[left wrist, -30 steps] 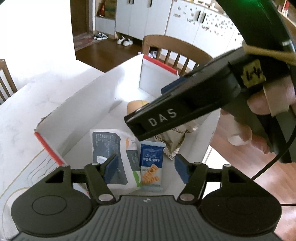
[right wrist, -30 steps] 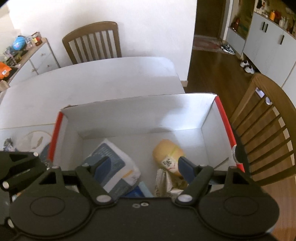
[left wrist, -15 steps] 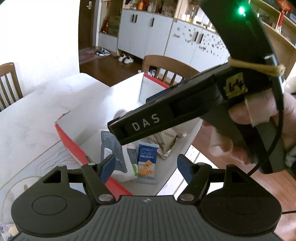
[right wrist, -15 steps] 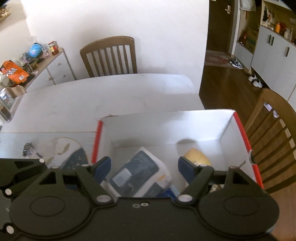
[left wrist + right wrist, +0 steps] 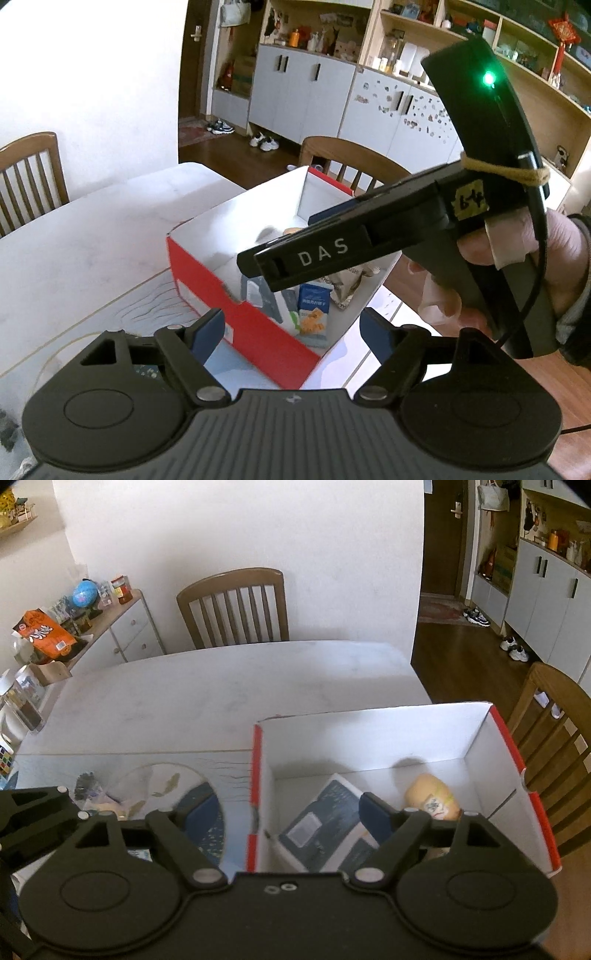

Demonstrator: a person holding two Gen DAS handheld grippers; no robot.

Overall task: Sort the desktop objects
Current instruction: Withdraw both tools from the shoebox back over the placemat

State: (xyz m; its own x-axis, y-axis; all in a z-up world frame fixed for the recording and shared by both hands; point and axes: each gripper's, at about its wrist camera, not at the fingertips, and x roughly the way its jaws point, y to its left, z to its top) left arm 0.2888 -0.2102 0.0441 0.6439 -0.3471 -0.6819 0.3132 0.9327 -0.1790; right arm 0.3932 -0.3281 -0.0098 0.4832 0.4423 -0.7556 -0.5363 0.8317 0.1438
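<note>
The box [image 5: 258, 325], red outside and white inside, sits on the white table [image 5: 92, 251], and we place everything by it. In the left wrist view our left gripper [image 5: 291, 328] hangs over the box's near red wall, its jaws opening with nothing between the blue pads. Inside the box we see a blue cracker packet [image 5: 312, 314], a grey-blue pouch [image 5: 258, 297] just left of it, and a crinkled silver bag [image 5: 347, 284] to its right. Above the box's right side the right gripper [image 5: 332, 243] crosses the view, marked DAS, with a hand [image 5: 524, 273] around its handle. A wooden chair [image 5: 354, 162] stands beyond the box.

In the right wrist view our right gripper [image 5: 291, 812] hangs over the box's [image 5: 369, 734] left wall, its jaws opening and empty. Inside lie the grey-blue pouch [image 5: 325, 827] and, to its right, a tan bun [image 5: 432, 797] with a label. Left of the box a patterned mat [image 5: 166, 775] lies on the table [image 5: 221, 679]. A chair [image 5: 236, 605] stands beyond the table, another [image 5: 554, 716] right of the box.
</note>
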